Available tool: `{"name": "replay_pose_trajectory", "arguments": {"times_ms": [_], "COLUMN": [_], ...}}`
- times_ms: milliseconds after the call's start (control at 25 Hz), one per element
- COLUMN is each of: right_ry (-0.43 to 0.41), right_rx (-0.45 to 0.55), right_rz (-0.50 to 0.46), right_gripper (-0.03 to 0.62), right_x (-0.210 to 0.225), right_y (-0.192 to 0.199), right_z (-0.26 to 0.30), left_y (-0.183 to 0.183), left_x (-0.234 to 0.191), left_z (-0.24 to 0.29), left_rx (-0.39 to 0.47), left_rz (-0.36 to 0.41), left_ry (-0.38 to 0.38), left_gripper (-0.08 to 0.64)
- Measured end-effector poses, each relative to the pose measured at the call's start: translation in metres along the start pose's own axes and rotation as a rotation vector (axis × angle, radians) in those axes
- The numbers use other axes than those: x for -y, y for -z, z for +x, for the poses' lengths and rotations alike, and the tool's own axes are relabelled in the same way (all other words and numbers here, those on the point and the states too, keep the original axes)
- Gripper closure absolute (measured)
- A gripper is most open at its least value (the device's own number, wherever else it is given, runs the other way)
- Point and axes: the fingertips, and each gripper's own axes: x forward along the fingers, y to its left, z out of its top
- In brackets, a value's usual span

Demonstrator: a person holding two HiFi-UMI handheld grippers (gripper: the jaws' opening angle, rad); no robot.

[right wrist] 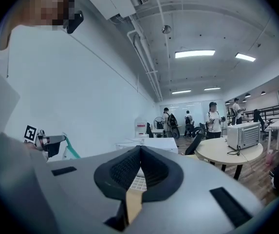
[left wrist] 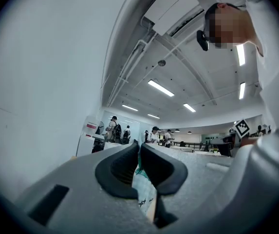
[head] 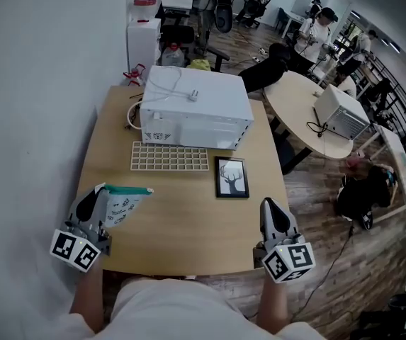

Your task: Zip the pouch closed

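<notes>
- Left gripper [head: 93, 202]: the claw is clamped down almost fully. In the left gripper view we see the pouch [left wrist: 145, 191] pinched between the pads, its fabric hanging below the jaws.
- Pouch: white with small dark print and a teal strip along its top edge. It sits at the near-left corner of the table [head: 188, 222], sticking out of the left gripper toward the table's middle with the teal edge on the far side.
- We can't tell from any view whether the zip is closed, or whether the pouch touches the tabletop.
- Right gripper [head: 271, 211]: the claw is fully closed, pad against pad, with nothing held. In the right gripper view we see only tabletop and the grid tray through the slit below the jaws.
- The right gripper is at the near-right corner of the table, well apart from the pouch and pointing roughly level toward the far edge.
- White box appliance [head: 195, 112]: at the middle of the far edge, with a white cable [head: 178, 83] coiled on top.
- Beige grid tray [head: 169, 156]: just in front of the appliance, toward the table's centre.
- Black picture frame [head: 232, 177]: lies flat just beside the tray's right end and nearer the right edge. It shows a tree drawing.
</notes>
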Motion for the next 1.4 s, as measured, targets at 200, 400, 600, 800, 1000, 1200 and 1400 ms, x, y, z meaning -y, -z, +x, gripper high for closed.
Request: {"name": "replay_pose_trajectory", "arguments": {"times_ms": [200, 400, 600, 800, 1000, 1200, 1400], "right_ry": [0.008, 0.012, 0.015, 0.027, 0.022, 0.002, -0.010], "right_rx": [0.006, -0.005, 0.006, 0.004, 0.004, 0.003, 0.001], "right_rz": [0.000, -0.005, 0.002, 0.014, 0.022, 0.021, 0.007], "right_gripper": [0.591, 0.591, 0.591, 0.591, 0.591, 0.592, 0.592], "right_x": [-0.002, -0.009, -0.017, -0.021, -0.026, -0.031, -0.034], "right_y": [0.001, 0.007, 0.010, 0.015, 0.017, 0.020, 0.023], "right_z": [-0.003, -0.007, -0.011, -0.017, -0.016, -0.011, -0.008], "left_y": [-0.013, -0.018, -0.013, -0.008, -0.007, -0.006, -0.011], "left_x": [-0.004, -0.004, -0.003, -0.004, 0.002, 0.006, 0.007], "left_z": [-0.009, -0.015, -0.022, -0.029, -0.030, -0.034, -0.034], "left_rx": [0.019, 0.027, 0.008, 0.000, 0.004, 0.002, 0.010], "left_rz": [0.005, 0.013, -0.001, -0.008, -0.007, -0.008, -0.003], "left_ry": [-0.011, -0.013, -0.012, -0.013, -0.001, 0.002, 0.002], "left_gripper": [0.534, 0.534, 0.534, 0.534, 0.534, 0.534, 0.534]}}
